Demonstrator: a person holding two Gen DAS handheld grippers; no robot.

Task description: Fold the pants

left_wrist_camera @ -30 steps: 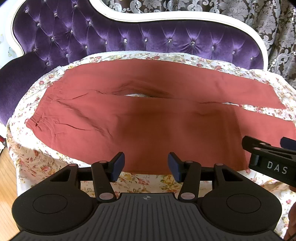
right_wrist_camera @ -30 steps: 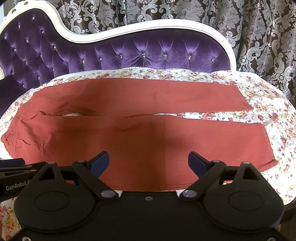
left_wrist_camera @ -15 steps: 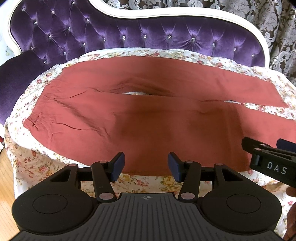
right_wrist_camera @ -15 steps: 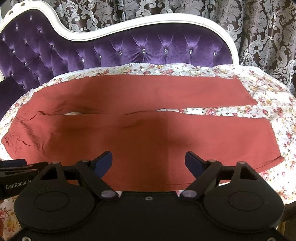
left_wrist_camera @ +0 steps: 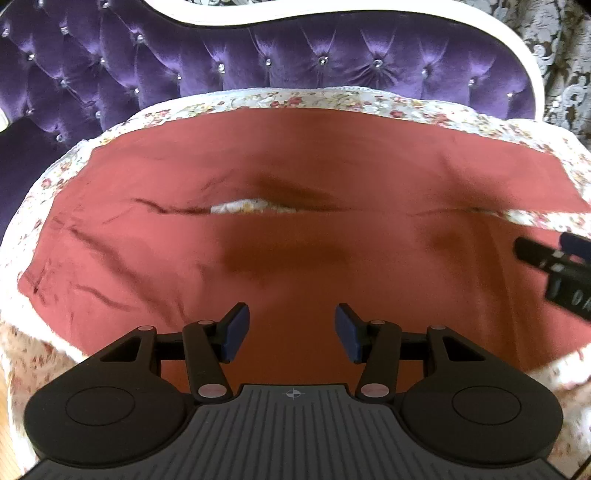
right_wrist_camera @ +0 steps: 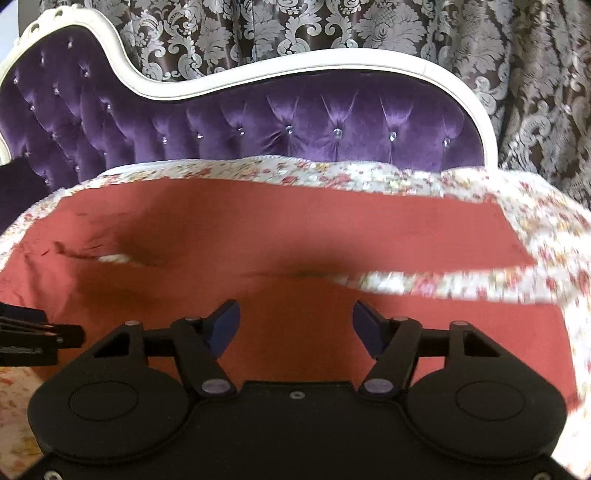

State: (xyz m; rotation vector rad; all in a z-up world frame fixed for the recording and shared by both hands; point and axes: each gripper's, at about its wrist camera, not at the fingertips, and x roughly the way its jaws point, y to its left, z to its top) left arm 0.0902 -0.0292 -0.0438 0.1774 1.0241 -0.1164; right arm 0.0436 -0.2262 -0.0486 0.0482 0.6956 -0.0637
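Pants cut off at right, blurred there; left gripper and right gripper jaws spread, gripping nothing.

The pants lie flat on a floral cover spread over the sofa seat, waistband to the left and legs running right, one leg behind the other, with the sofa back behind them and a curtain behind that.
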